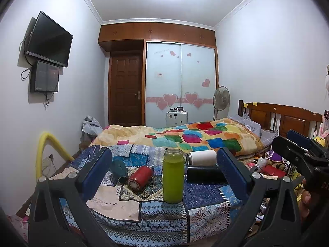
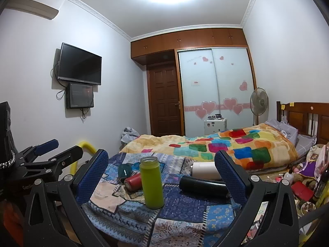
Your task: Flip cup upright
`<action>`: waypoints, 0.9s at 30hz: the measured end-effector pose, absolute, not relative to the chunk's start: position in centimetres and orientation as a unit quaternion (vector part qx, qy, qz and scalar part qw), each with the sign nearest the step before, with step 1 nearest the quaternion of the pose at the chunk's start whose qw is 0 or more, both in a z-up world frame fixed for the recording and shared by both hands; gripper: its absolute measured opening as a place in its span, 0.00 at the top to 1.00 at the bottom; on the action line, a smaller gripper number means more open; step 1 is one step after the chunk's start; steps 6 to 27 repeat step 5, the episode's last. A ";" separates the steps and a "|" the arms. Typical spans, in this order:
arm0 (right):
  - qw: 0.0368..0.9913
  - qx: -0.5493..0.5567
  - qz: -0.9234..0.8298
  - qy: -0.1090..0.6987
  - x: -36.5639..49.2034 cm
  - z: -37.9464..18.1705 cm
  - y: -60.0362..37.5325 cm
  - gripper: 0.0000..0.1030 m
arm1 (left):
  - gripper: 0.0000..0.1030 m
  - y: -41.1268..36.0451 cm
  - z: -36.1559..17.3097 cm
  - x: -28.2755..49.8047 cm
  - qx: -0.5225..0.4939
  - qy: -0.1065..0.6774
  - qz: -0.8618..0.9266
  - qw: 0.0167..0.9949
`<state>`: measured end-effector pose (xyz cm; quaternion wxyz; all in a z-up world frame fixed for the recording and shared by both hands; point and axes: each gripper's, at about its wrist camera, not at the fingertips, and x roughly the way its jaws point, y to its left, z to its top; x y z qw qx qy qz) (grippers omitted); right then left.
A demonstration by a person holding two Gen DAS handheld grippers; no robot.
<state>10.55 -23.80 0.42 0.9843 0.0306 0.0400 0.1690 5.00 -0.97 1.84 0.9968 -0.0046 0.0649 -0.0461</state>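
Observation:
A green cup [image 1: 173,178] [image 2: 151,182] stands upright on the patchwork cloth [image 1: 201,200] [image 2: 191,205]. A red cup [image 1: 139,178] [image 2: 133,181], a dark teal cup [image 1: 119,169] [image 2: 124,169], a black cup [image 1: 205,176] [image 2: 202,186] and a white cup [image 1: 202,158] [image 2: 204,169] lie on their sides around it. My left gripper [image 1: 164,170] is open and empty, pulled back from the cups. My right gripper [image 2: 161,173] is open and empty too, also short of them.
A bed with a colourful quilt [image 1: 197,138] [image 2: 236,146] lies behind the cloth. Clutter [image 1: 271,168] [image 2: 302,187] fills the right side. A yellow tube [image 1: 44,150] [image 2: 85,145] stands left. The other gripper shows at each view's edge [image 1: 296,154] [image 2: 41,154].

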 end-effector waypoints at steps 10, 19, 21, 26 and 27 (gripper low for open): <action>0.985 0.031 0.165 0.042 10.7 0.4 -23.8 0.00 | 0.00 -1.0 1.8 5.2 -0.006 0.069 -0.047 0.997; 0.985 0.031 0.165 0.042 10.7 0.4 -23.8 0.00 | 0.00 -1.0 1.8 5.2 -0.006 0.069 -0.047 0.997; 0.985 0.031 0.165 0.042 10.7 0.4 -23.8 0.00 | 0.00 -1.0 1.8 5.2 -0.006 0.069 -0.047 0.997; 0.985 0.031 0.165 0.042 10.7 0.4 -23.8 0.00 | 0.00 -1.0 1.8 5.2 -0.006 0.069 -0.047 0.997; 0.985 0.031 0.165 0.042 10.7 0.4 -23.8 0.00 | 0.00 -1.0 1.8 5.2 -0.006 0.069 -0.047 0.997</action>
